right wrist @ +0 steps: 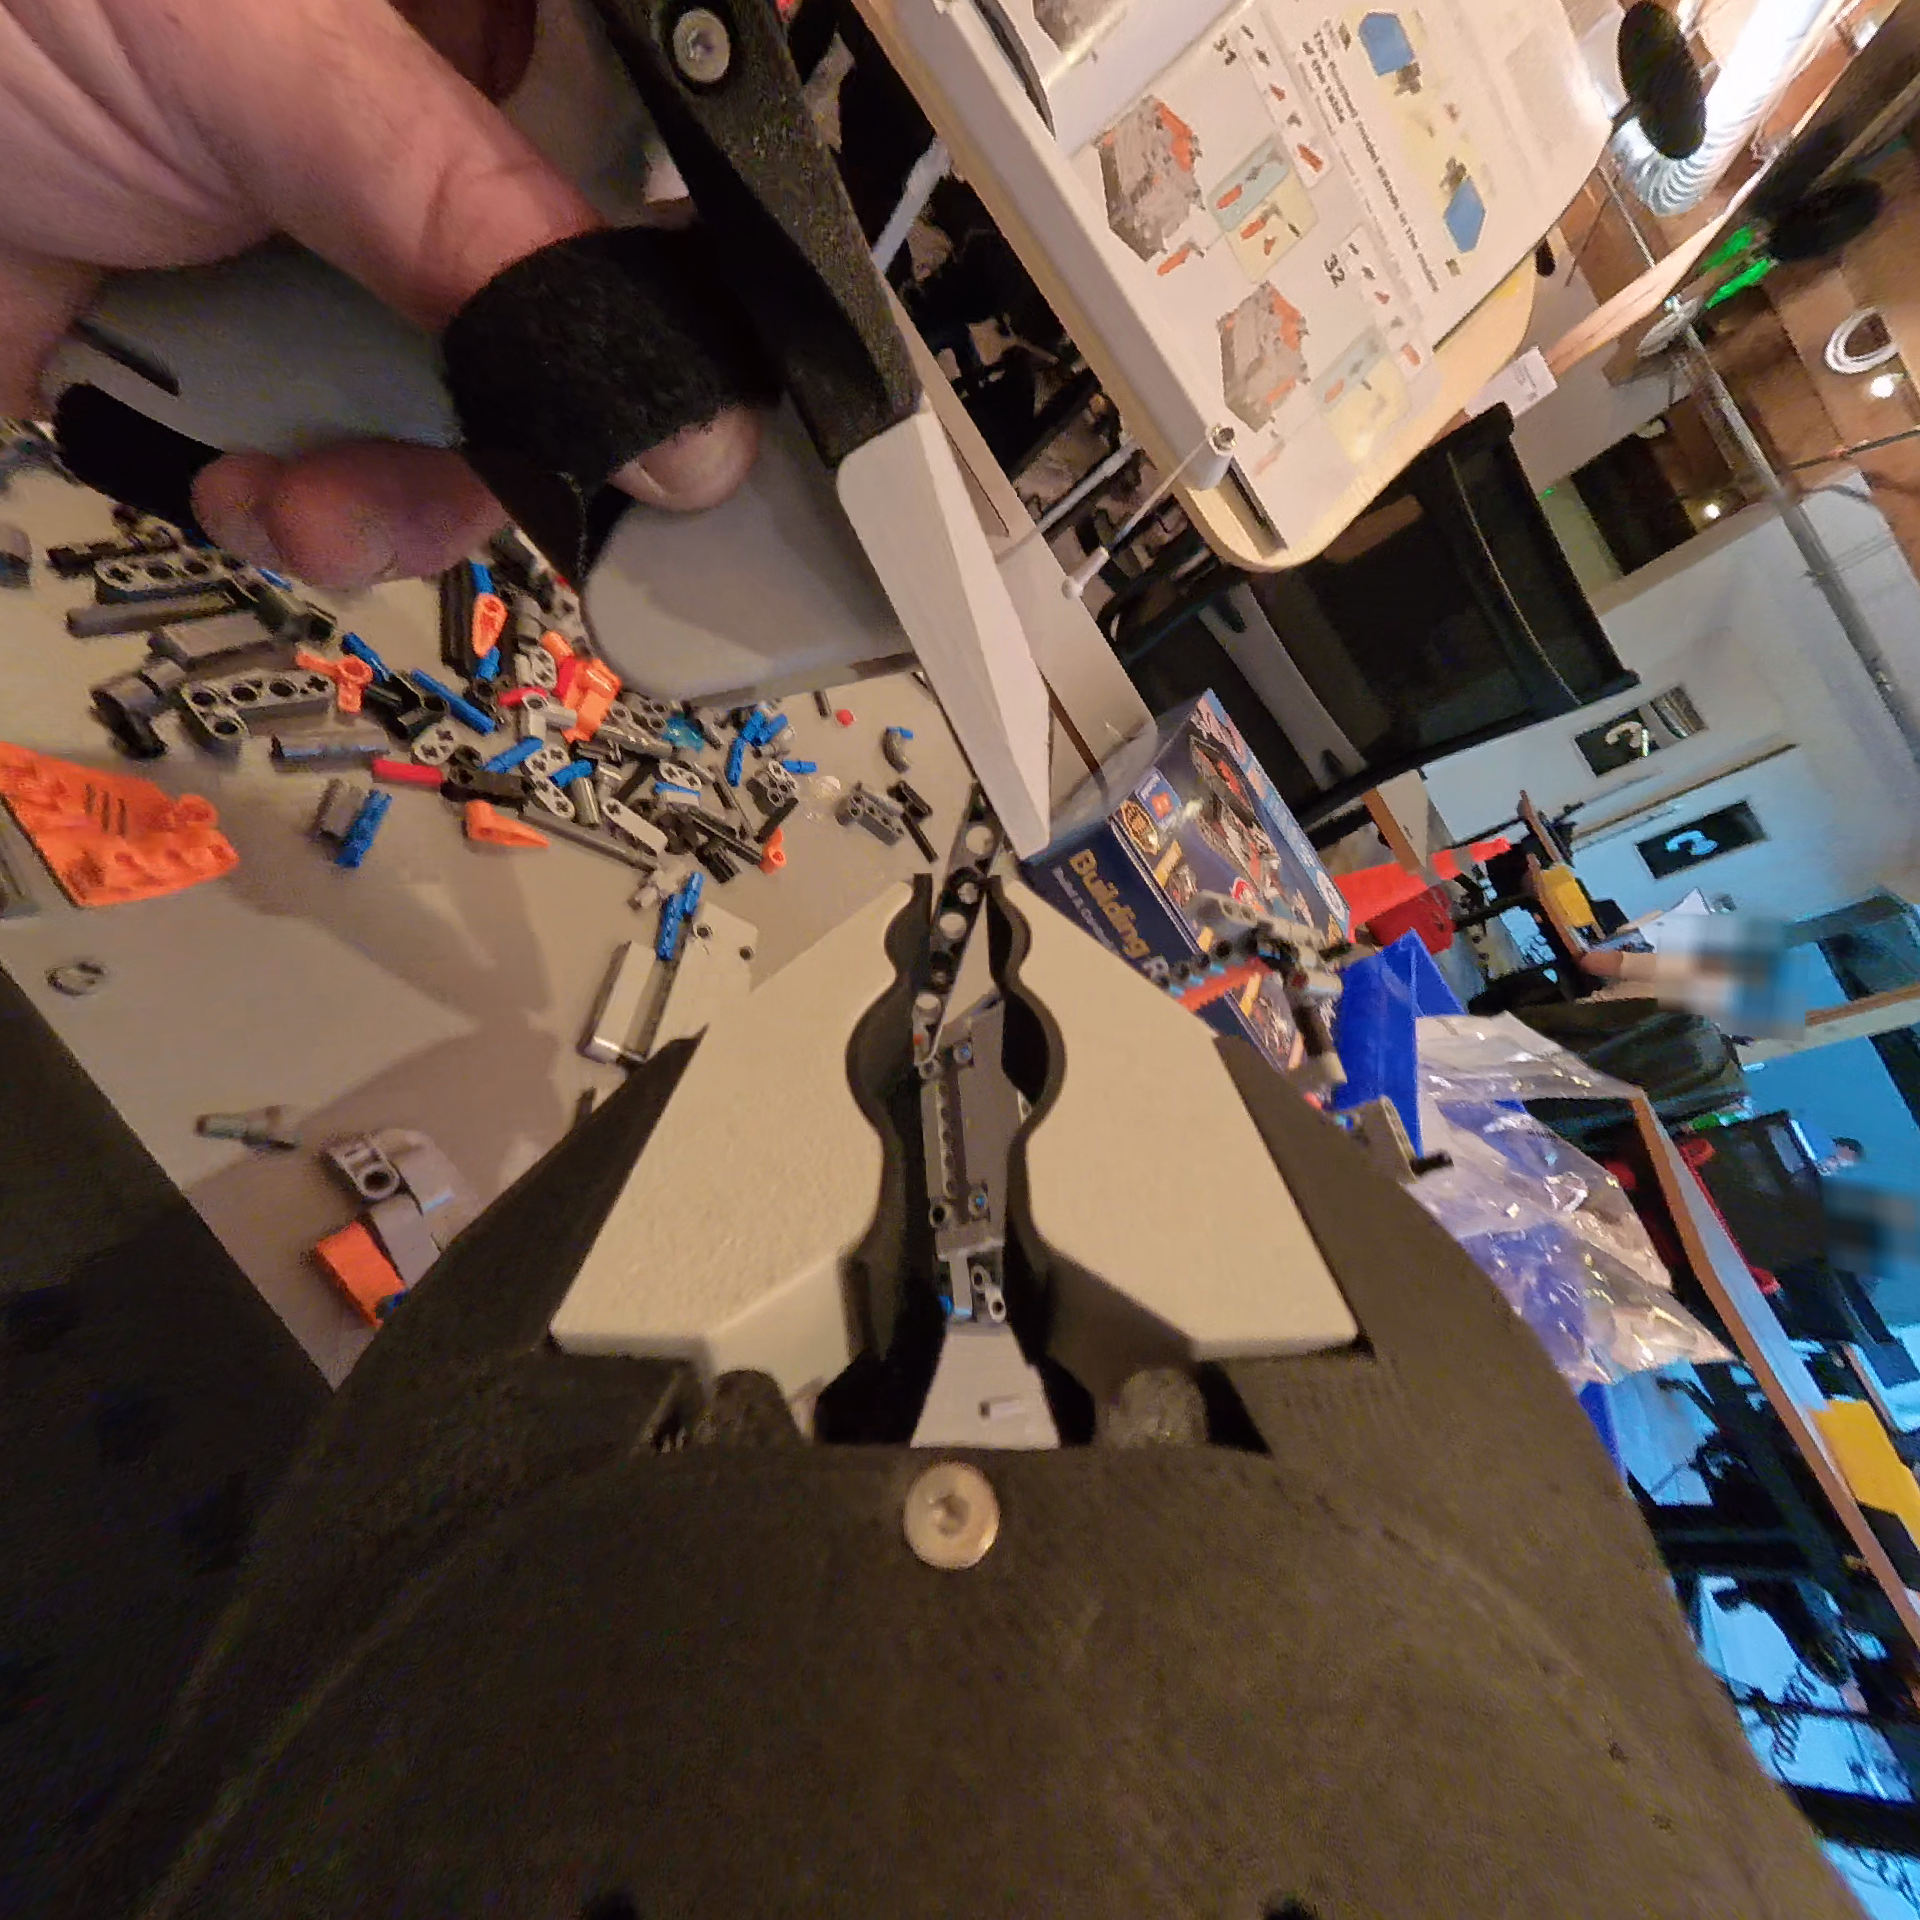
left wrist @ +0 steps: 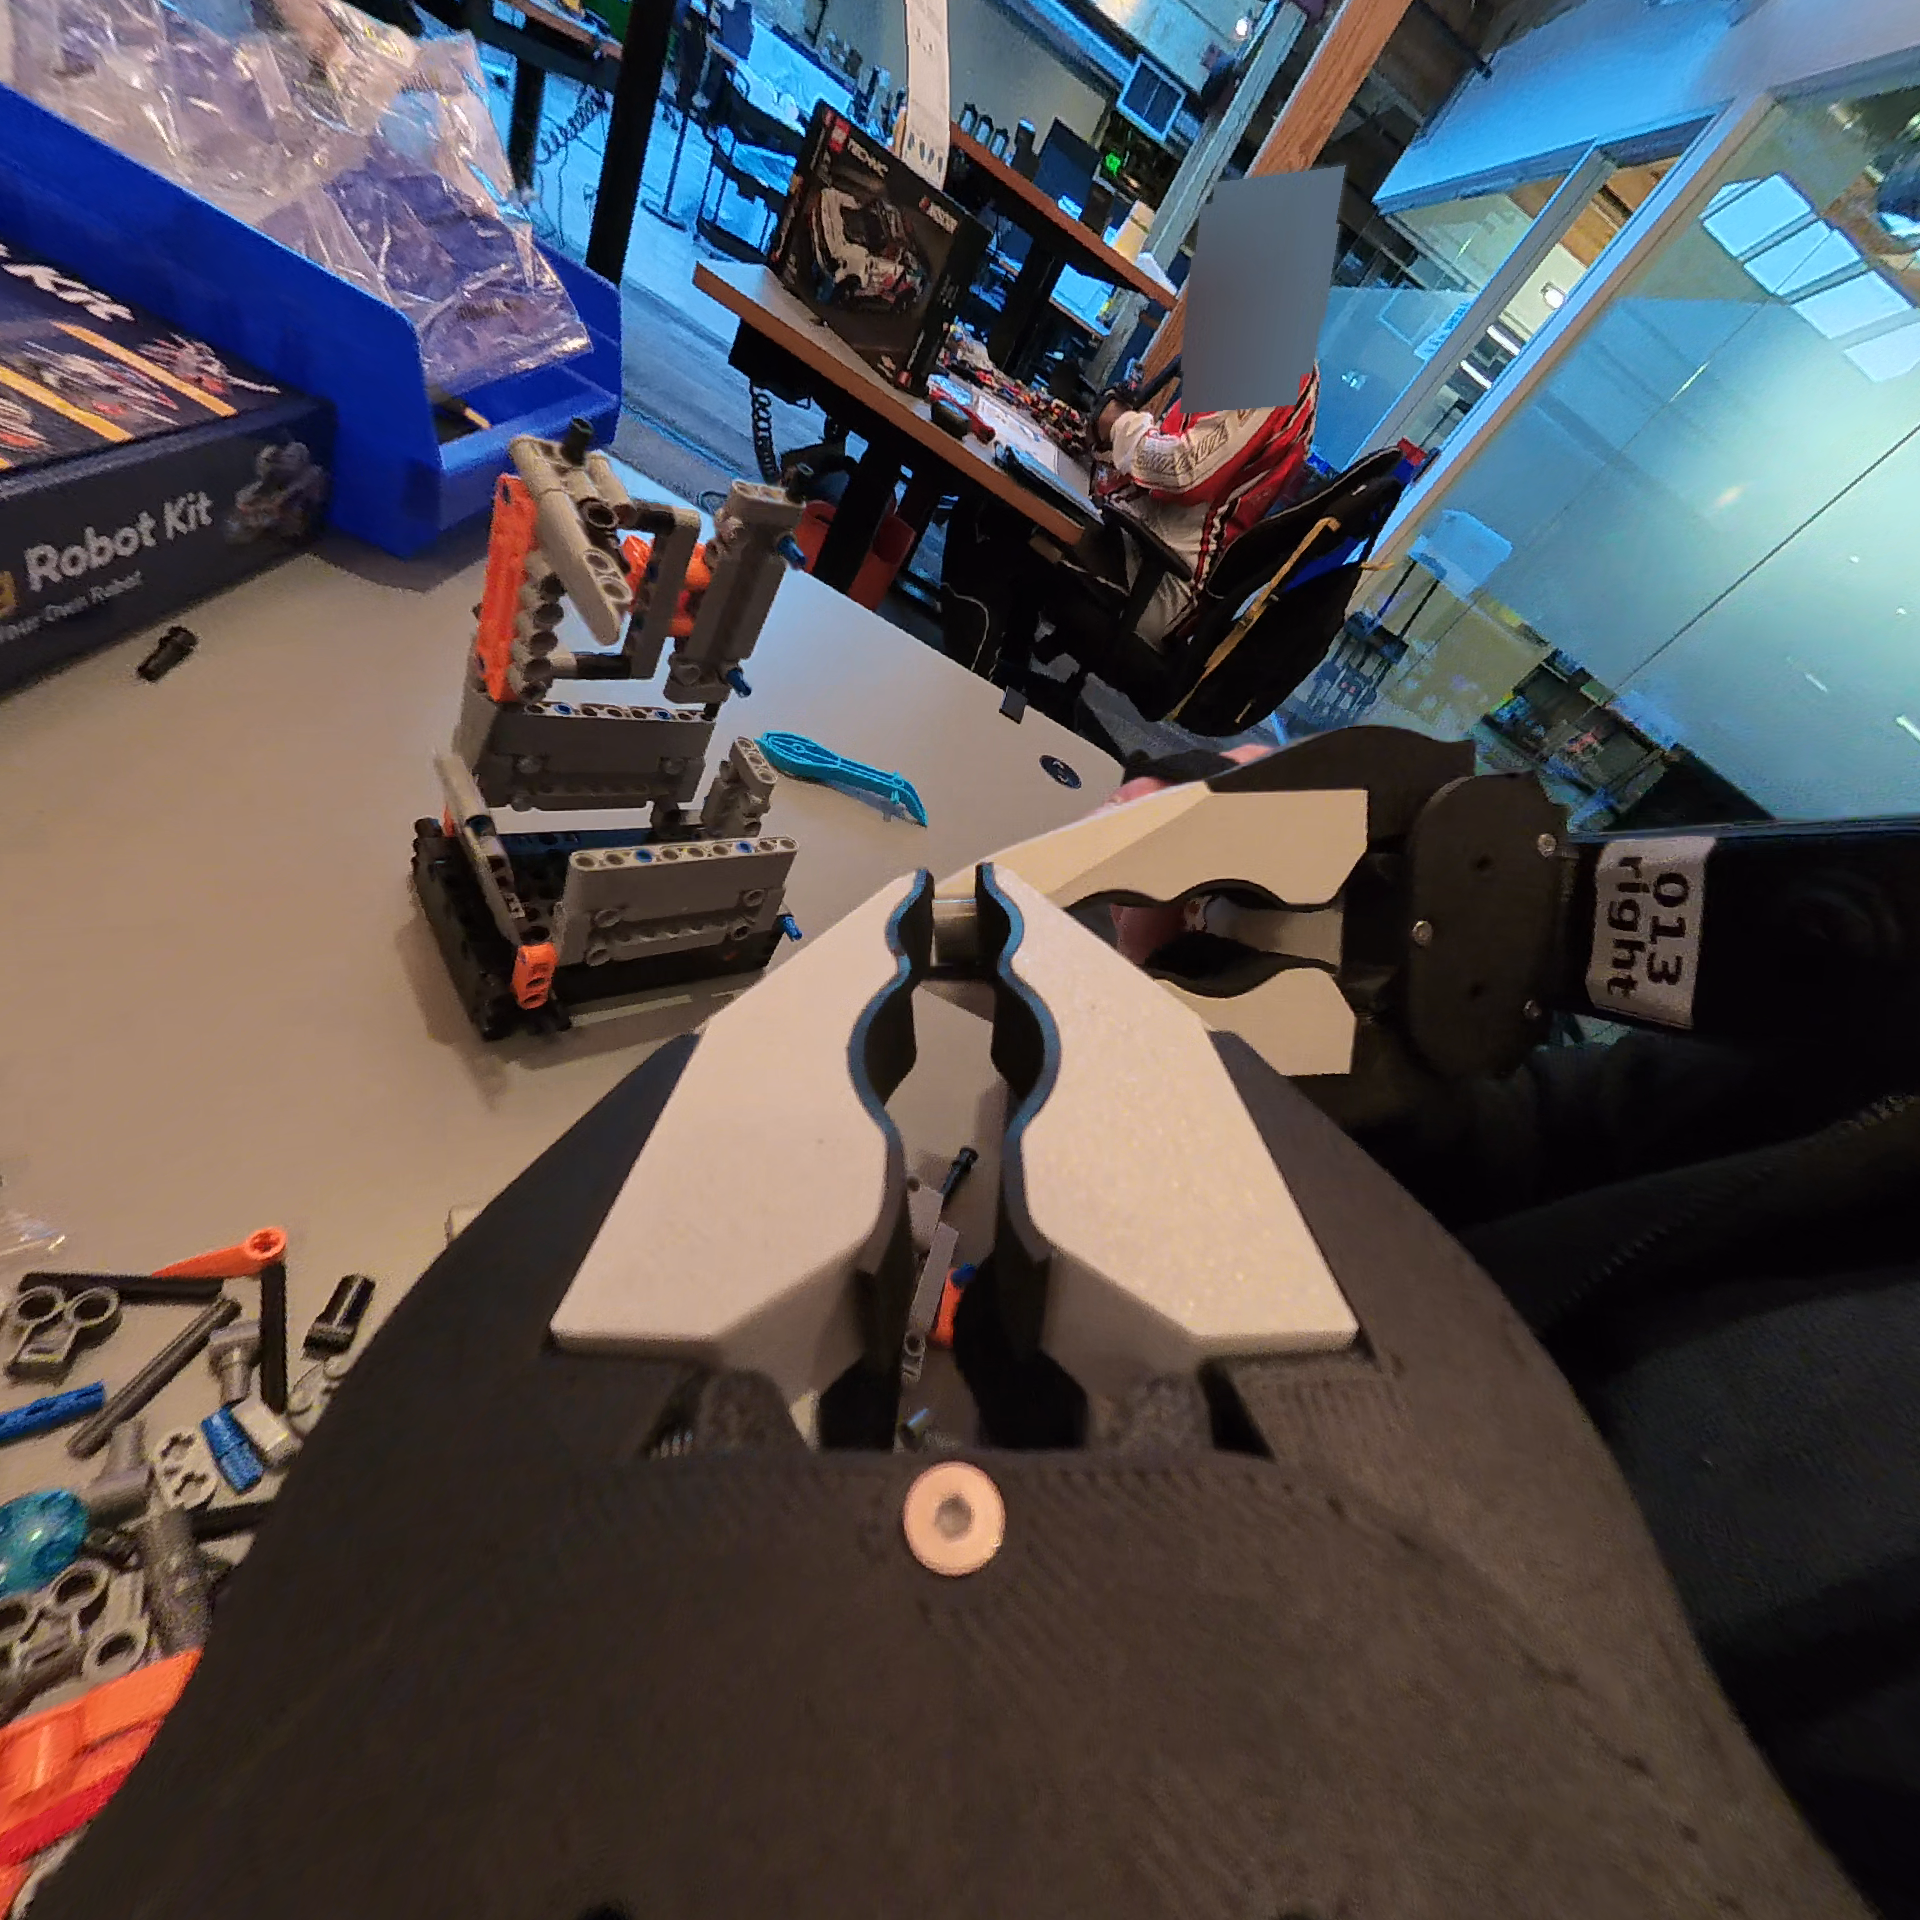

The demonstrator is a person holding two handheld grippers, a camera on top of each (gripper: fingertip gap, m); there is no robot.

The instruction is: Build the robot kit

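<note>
Left tongs (left wrist: 958, 914) nearly closed, tips meeting the right tongs (right wrist: 956, 914), which pinch shut, tips converging.
</note>
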